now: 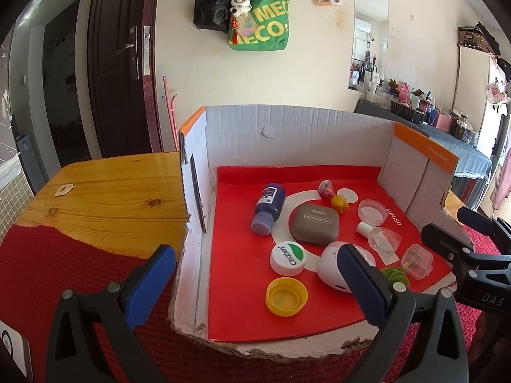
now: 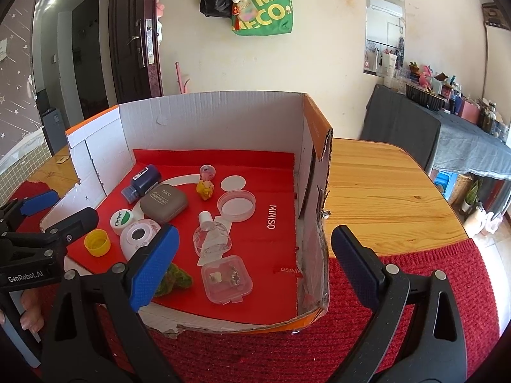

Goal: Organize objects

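An open cardboard box (image 1: 287, 131) (image 2: 207, 121) with a red floor stands on the table and holds small items: a blue bottle (image 1: 268, 202) (image 2: 142, 182), a grey eye-shadow case (image 1: 314, 225) (image 2: 164, 204), a white-green cap (image 1: 288, 258) (image 2: 120, 219), a yellow cap (image 1: 286, 296) (image 2: 96, 242), a clear bottle (image 1: 381, 238) (image 2: 211, 236), a clear square case (image 1: 416, 260) (image 2: 227, 279) and a clear round lid (image 1: 372, 212) (image 2: 236, 205). My left gripper (image 1: 255, 284) is open and empty over the box's front left. My right gripper (image 2: 254, 268) is open and empty, straddling the box's right wall.
A white round device (image 1: 335, 266) (image 2: 139, 239), a green fuzzy piece (image 1: 396, 274) (image 2: 175, 279), a yellow toy (image 1: 339, 204) (image 2: 205, 189) and a pink toy (image 1: 326, 188) (image 2: 207, 171) also lie in the box. The wooden table (image 1: 111, 191) (image 2: 383, 191) carries a red mat (image 1: 48, 271) (image 2: 415, 287).
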